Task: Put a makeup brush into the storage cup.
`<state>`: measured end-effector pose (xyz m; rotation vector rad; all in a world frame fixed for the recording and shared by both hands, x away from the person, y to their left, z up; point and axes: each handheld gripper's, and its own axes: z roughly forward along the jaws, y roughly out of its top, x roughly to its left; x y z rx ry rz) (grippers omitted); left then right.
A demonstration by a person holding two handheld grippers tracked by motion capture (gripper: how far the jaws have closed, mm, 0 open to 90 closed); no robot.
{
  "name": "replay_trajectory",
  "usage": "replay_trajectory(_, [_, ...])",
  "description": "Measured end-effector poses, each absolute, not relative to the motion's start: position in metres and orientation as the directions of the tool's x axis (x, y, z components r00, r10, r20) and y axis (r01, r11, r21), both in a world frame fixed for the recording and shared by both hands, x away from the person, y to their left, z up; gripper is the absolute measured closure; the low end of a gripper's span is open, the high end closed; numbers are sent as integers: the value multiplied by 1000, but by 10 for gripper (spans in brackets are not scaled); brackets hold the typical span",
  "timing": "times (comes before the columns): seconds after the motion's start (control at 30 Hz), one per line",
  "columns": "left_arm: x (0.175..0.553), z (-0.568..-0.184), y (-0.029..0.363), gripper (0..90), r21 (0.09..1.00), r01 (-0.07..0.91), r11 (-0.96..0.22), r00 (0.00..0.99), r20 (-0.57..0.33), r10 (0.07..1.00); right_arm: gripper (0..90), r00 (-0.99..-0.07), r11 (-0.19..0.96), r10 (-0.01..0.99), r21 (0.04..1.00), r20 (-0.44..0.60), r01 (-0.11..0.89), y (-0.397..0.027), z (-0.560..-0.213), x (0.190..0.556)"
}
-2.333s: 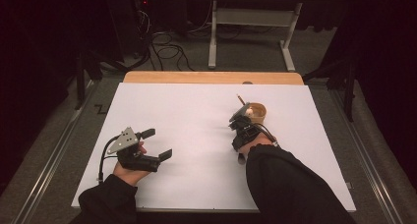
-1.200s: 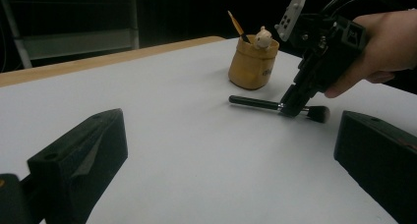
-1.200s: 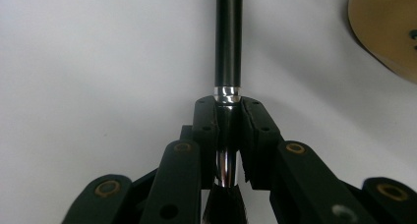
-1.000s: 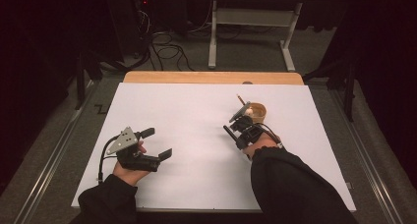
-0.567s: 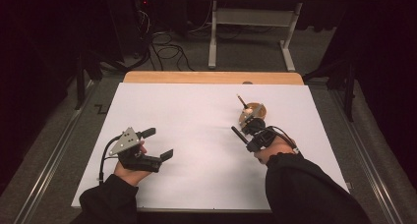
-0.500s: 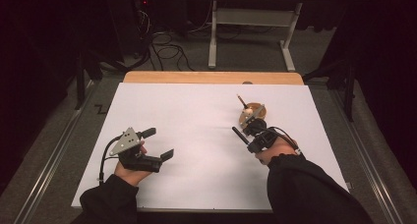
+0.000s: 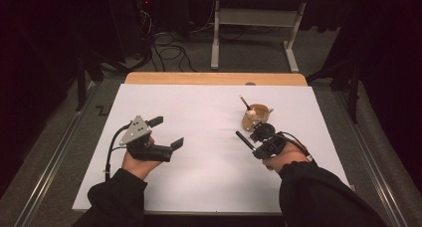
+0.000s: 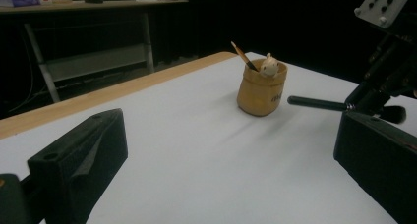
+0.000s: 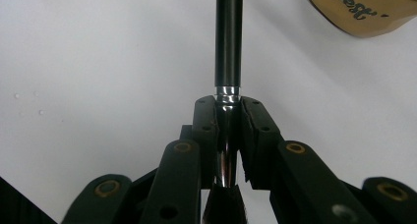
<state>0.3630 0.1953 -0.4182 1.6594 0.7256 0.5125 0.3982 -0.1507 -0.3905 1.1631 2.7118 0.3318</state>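
Right tool [image 7: 258,143] clenched on a black makeup brush [image 9: 229,42] beside the wooden pot [image 7: 255,116].
I judge the brush light, stiff and slick; my grip sits at its metal ferrule. Left tool [image 7: 165,133] gapes empty over the bench [image 7: 209,112].

A small tan holder [image 7: 255,116], shaped like a sack with dark lettering on its side, is seen upright on the right half of the white table. A brown pencil-like stick [image 8: 241,55] and a small pale figure [image 8: 269,64] are held inside it. A black brush [image 9: 228,42] with a silver ferrule is gripped, lying about level just beside the holder.
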Motion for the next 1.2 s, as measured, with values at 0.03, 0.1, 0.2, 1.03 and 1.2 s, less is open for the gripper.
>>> replay_trajectory(0.03, [364, -419, 192, 4, 977, 188, -105, 710, -62, 701, 796, -683, 673, 727, 268, -68, 690, -151, -390, 398])
replay_trajectory(0.1, [365, -422, 188, 4, 977, 186, -101, 713, -63, 698, 796, -686, 676, 724, 266, -68, 687, -150, -390, 397])
replay_trajectory(0.2, [361, -430, 184, 7, 979, 169, -111, 715, -44, 698, 796, -698, 692, 711, 257, -82, 675, -150, -388, 396])
replay_trajectory(1.03, [347, -455, 171, 25, 936, 44, -349, 704, 219, 675, 796, -772, 755, 635, 242, -40, 609, -131, -377, 380])
replay_trajectory(1.2, [343, -457, 166, 45, 913, 2, -407, 703, 288, 650, 796, -796, 776, 605, 249, -31, 580, -122, -372, 377])
